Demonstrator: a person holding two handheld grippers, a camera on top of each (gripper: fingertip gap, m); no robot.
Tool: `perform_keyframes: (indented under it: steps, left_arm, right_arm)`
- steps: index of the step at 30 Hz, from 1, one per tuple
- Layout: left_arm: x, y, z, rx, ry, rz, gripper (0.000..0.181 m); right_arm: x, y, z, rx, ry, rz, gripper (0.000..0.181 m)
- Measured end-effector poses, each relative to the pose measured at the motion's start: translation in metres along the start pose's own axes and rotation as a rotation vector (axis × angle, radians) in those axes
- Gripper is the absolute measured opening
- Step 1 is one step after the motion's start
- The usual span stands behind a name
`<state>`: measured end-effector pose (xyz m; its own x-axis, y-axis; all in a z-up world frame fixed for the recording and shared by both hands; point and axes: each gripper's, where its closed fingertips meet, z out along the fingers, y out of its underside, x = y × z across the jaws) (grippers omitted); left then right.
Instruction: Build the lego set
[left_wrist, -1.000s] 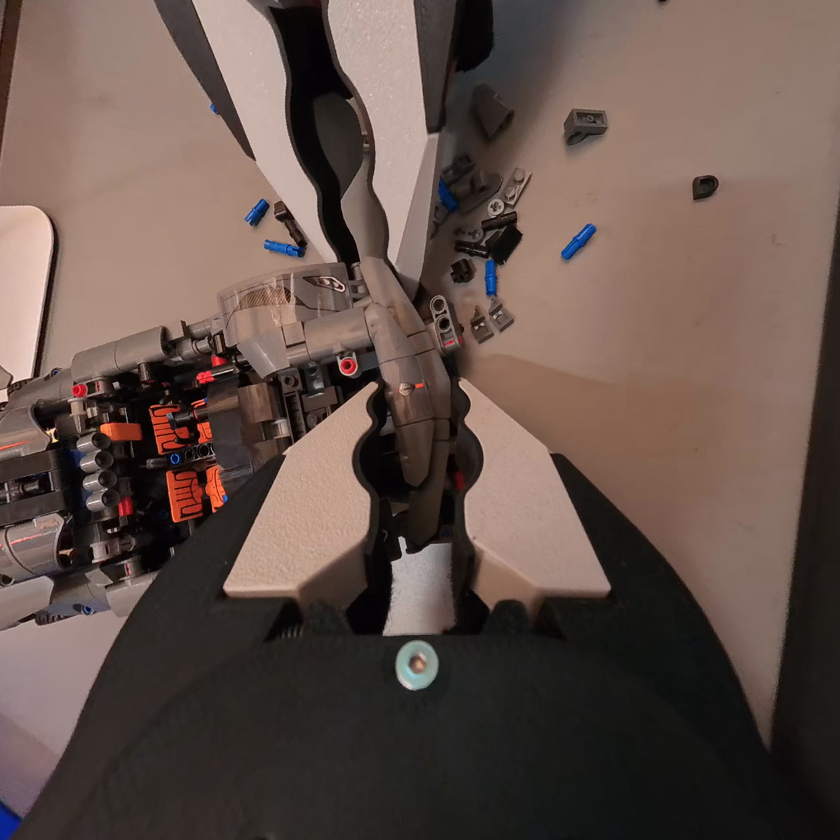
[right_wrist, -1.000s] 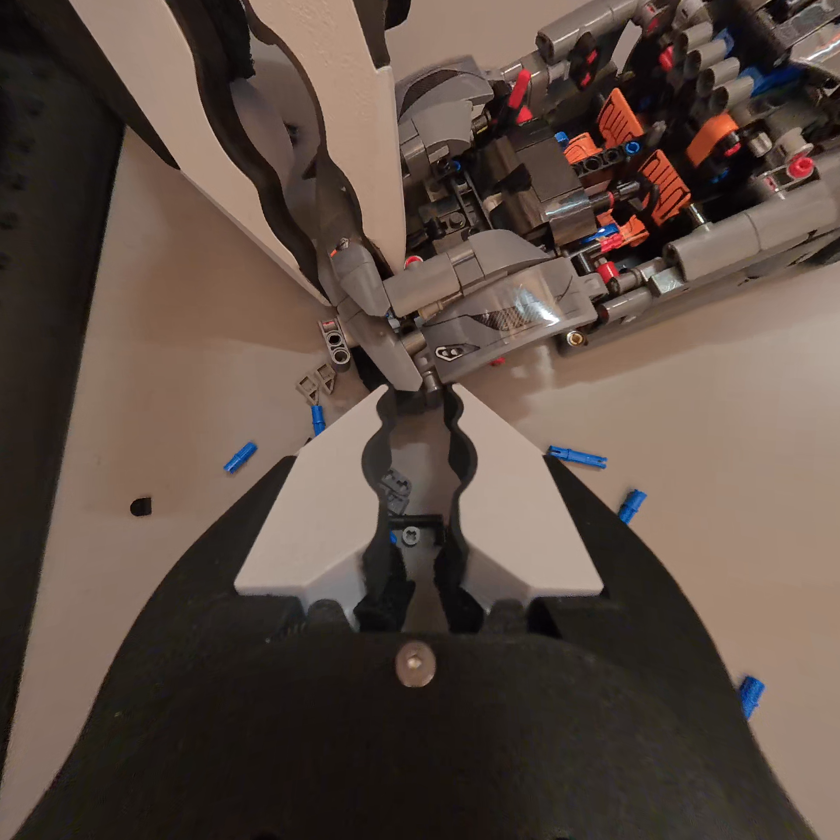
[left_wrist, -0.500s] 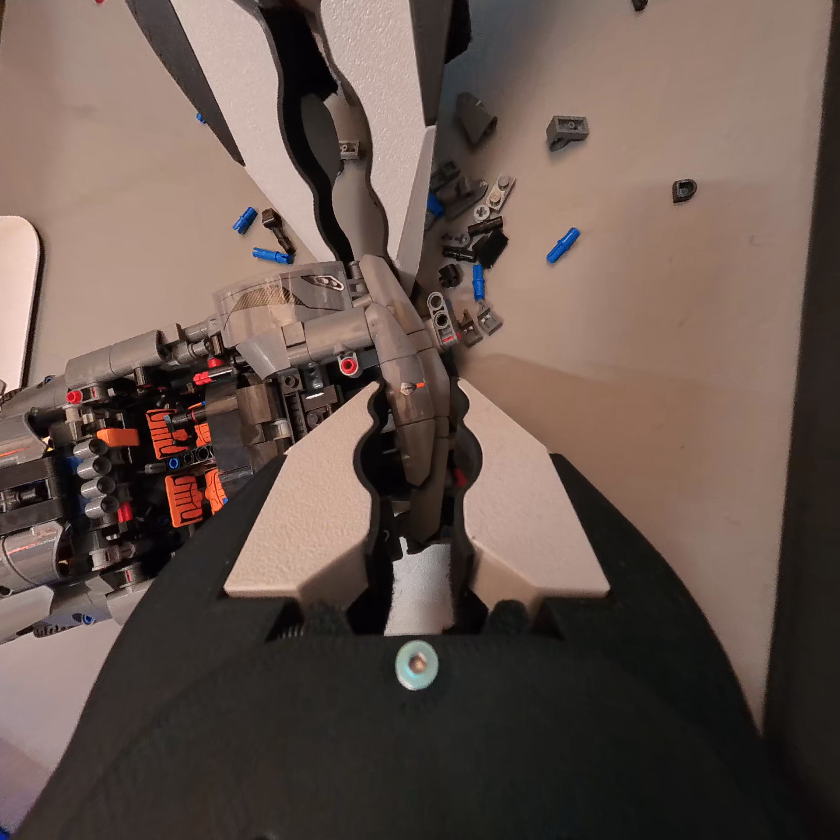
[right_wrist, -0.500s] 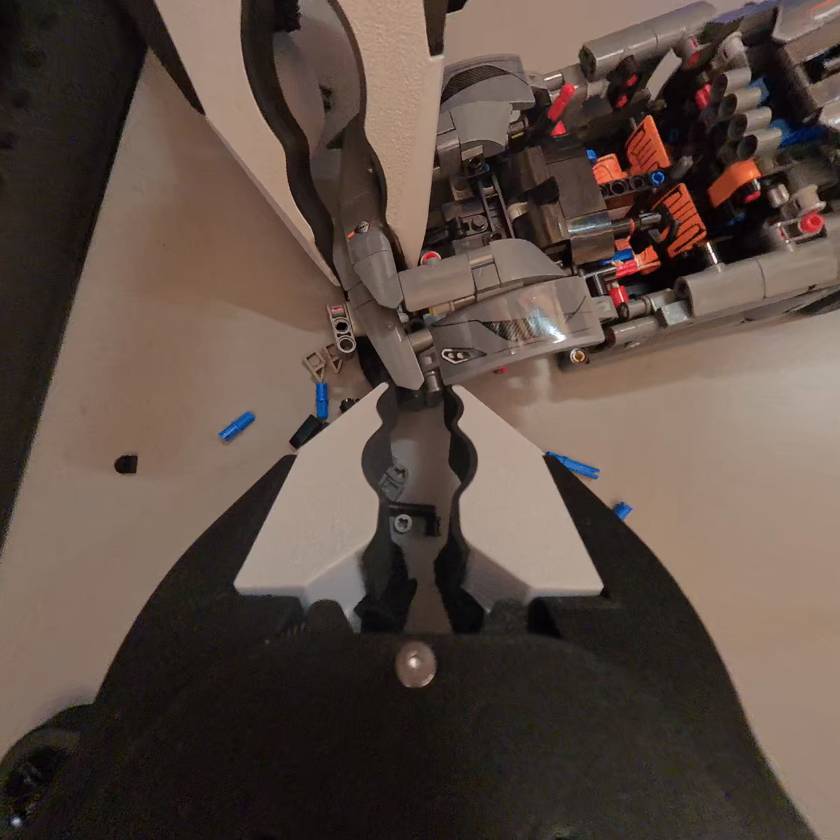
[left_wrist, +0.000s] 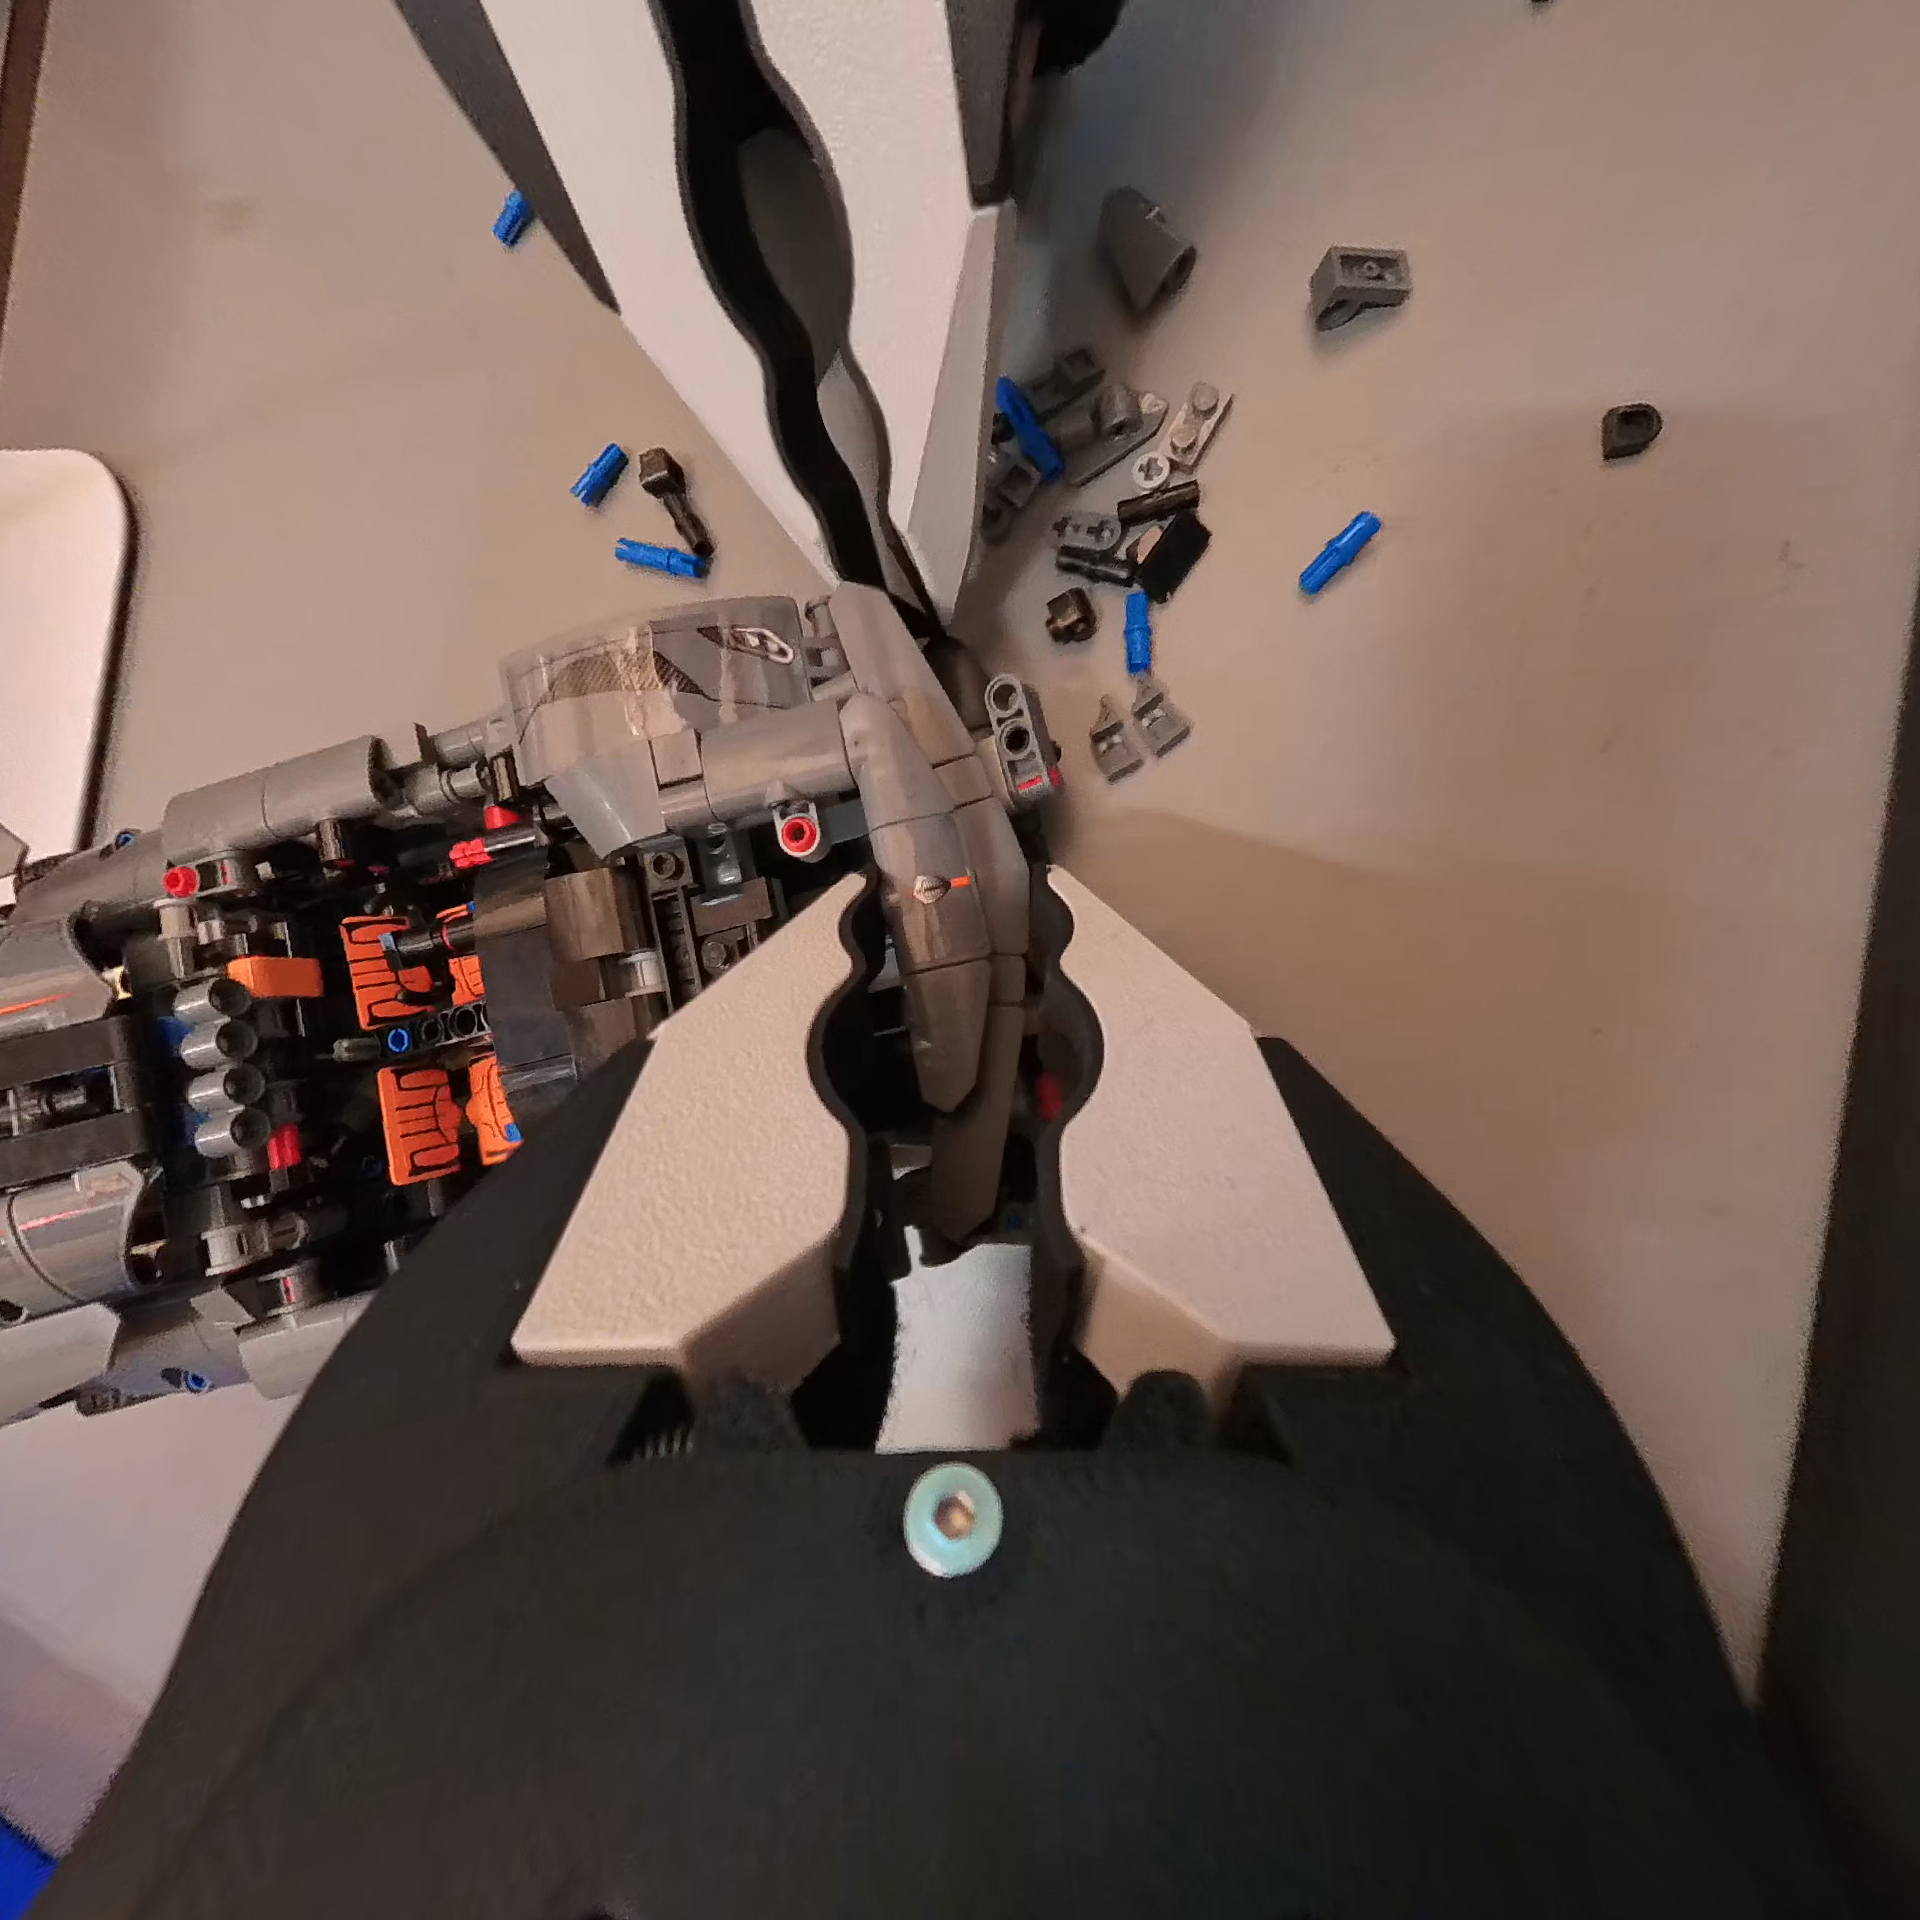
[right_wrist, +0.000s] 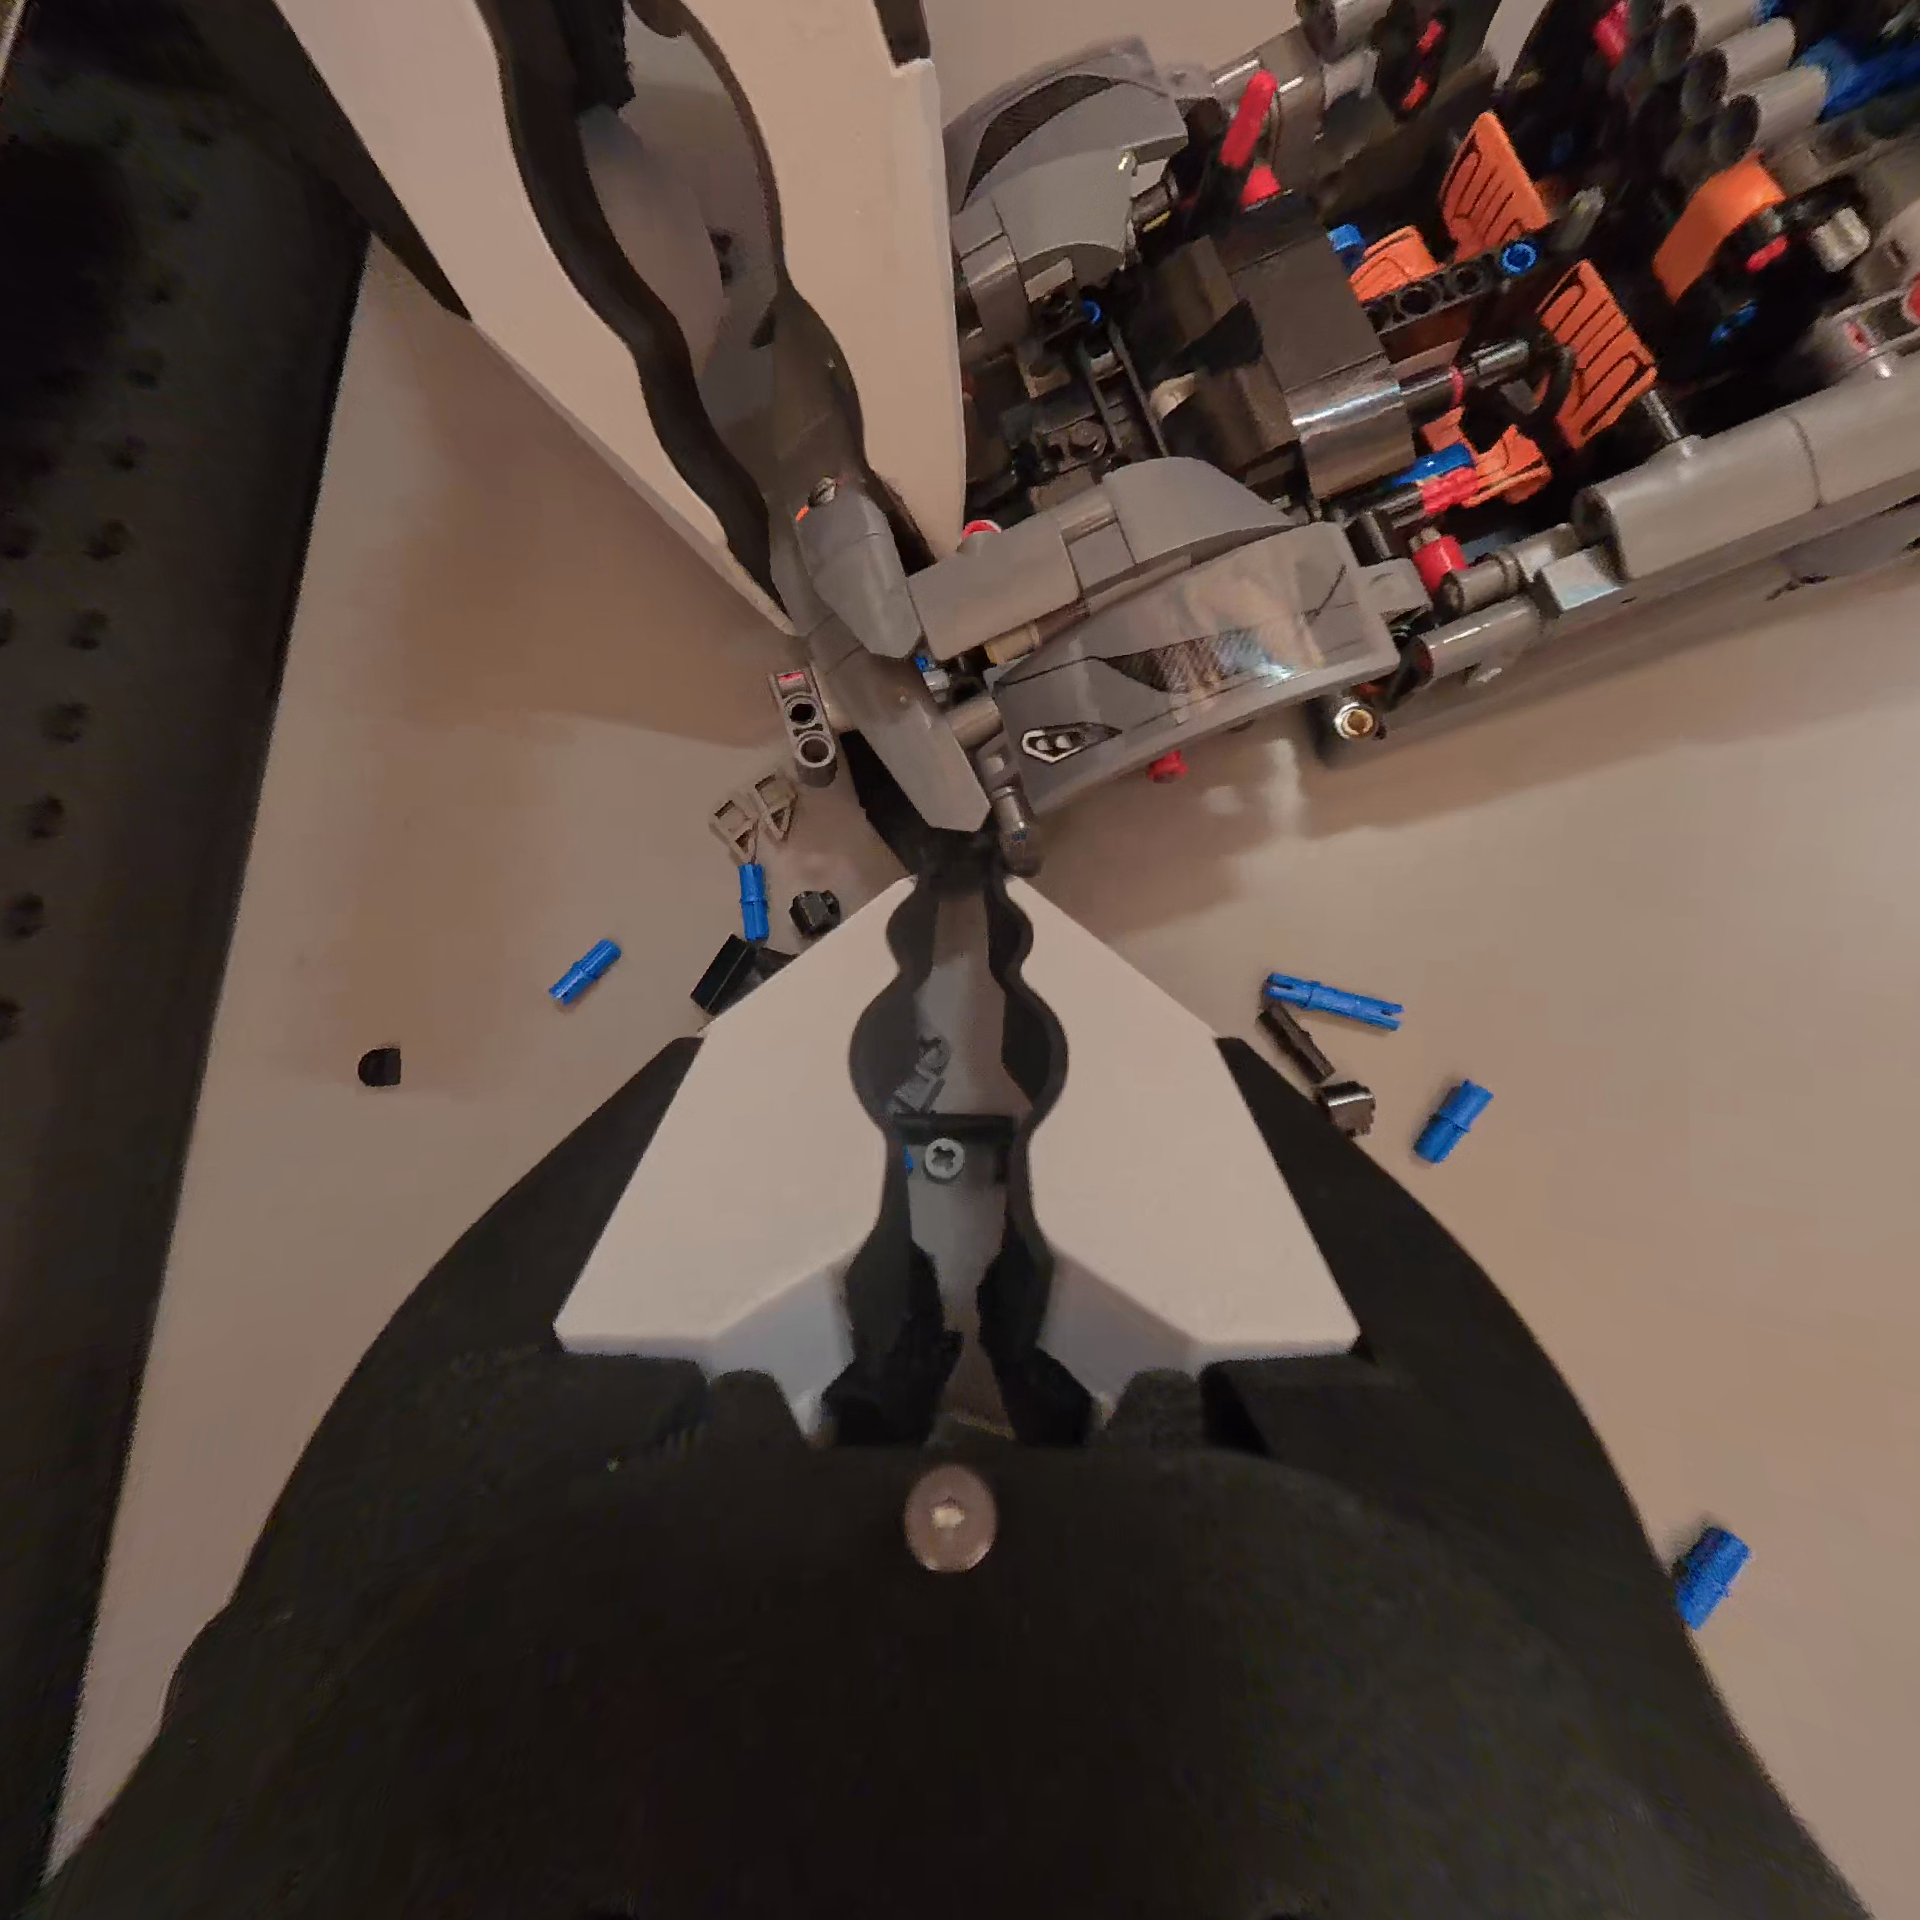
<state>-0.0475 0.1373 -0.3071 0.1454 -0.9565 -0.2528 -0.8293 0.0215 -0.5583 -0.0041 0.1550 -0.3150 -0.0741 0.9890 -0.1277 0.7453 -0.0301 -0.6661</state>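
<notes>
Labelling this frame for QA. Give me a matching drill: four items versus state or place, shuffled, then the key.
Items:
1. left tool
2. right tool
3. small black rounded brick
4. grey plastic lego car model

States:
A. lies alone on the beige tabletop
B. closed on the model's grey curved nose panel
C. tips nearly together at the nose tip
D. orange seats inside

Pairs: 1-B, 2-C, 3-A, 4-D

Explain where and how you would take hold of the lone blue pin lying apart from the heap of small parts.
Grip the lone blue pin across its middle, coming straight down from above with the jaws set crosswise to its length. It lies flat on the table, clear of the heap of small parts, so both long sides look free, while its ends offer little to hold.
</notes>
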Motion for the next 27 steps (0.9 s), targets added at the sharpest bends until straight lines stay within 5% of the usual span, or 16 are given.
perform_keyframes:
  steps: [15, 21, 27]
  left_arm:
    - [0.014, 0.018, -0.019, 0.007, 0.096, 0.017, 0.024]
    - [0.018, 0.019, -0.023, 0.040, 0.129, -0.050, 0.037]
    - [0.016, 0.017, -0.020, 0.034, 0.119, -0.089, 0.037]
  right_arm:
    - [-0.002, -0.012, -0.005, 0.046, -0.002, -0.020, 0.020]
    - [-0.019, -0.023, 0.017, 0.058, -0.016, -0.074, 0.033]
    - [-0.016, -0.025, 0.024, 0.029, -0.014, -0.062, 0.019]
